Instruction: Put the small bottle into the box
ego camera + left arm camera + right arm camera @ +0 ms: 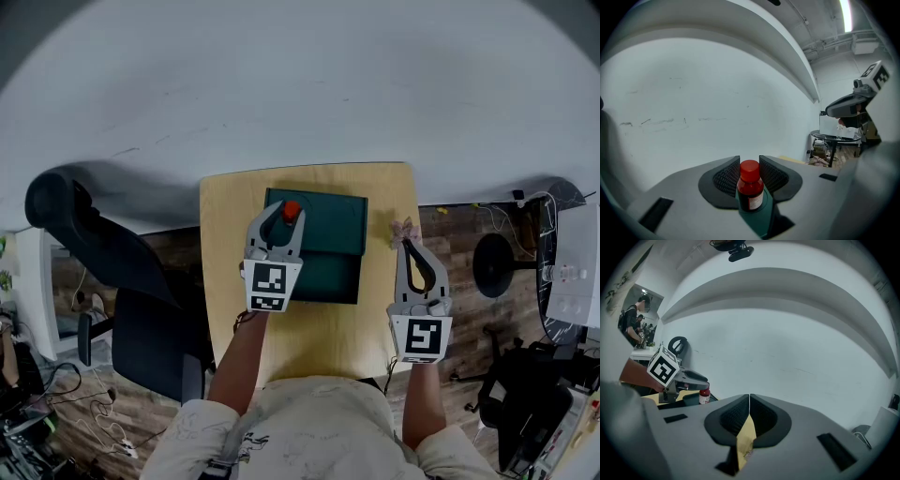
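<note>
A small bottle [291, 211] with a red cap and dark red body stands upright at the back left of the dark green box [328, 230] on the wooden table [309, 333]. My left gripper [284, 216] reaches over the box, and its two black pads touch the bottle [750, 185] on either side, with the box's green surface [761, 220] below. My right gripper [406, 242] rests over the table's right edge, its jaws shut with nothing between them [749, 398]. From the right gripper view, the bottle [704, 396] shows in the left gripper [679, 378].
A small pink crumpled thing [404, 228] lies just beyond the right gripper's tips. A black office chair [103, 281] stands left of the table and a round stool base [492, 265] to its right. A white wall rises behind the table.
</note>
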{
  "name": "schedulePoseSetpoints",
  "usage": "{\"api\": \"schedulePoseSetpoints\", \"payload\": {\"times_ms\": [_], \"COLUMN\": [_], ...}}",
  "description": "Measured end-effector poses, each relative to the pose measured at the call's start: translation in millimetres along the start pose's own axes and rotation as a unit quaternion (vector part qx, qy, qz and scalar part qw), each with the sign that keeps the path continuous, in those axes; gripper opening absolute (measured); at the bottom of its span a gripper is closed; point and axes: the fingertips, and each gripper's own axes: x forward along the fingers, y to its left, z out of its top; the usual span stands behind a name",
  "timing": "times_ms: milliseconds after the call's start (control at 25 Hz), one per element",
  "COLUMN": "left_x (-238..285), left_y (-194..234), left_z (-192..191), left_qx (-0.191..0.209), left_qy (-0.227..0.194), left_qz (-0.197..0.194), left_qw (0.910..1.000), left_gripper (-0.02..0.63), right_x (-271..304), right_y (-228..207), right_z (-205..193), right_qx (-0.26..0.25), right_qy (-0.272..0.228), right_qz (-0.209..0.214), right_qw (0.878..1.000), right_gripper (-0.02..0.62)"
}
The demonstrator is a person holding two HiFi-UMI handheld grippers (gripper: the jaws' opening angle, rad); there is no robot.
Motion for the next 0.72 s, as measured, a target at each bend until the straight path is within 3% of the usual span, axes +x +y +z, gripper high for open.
{"api": "schedulePoseSetpoints", "payload": {"times_ms": [320, 720], "left_x": [-2, -26], "left_y": [1, 3], "left_z": [0, 26], "left_qx": [0.000, 0.007], "left_qy": [0.007, -0.016], "left_qz": [0.006, 0.028], "left_qw": [1.0000, 0.9994], "left_gripper": [0.126, 0.126], "right_x": [-3, -13], "right_y": [-2, -3], "right_z": [2, 14], "right_qx": [-0.003, -0.004], "right_qy": [-0.003, -0.024], "right_qz": [0.000, 0.007], "right_qw": [1.000, 1.000], "right_gripper": [0.018, 0.018]}}
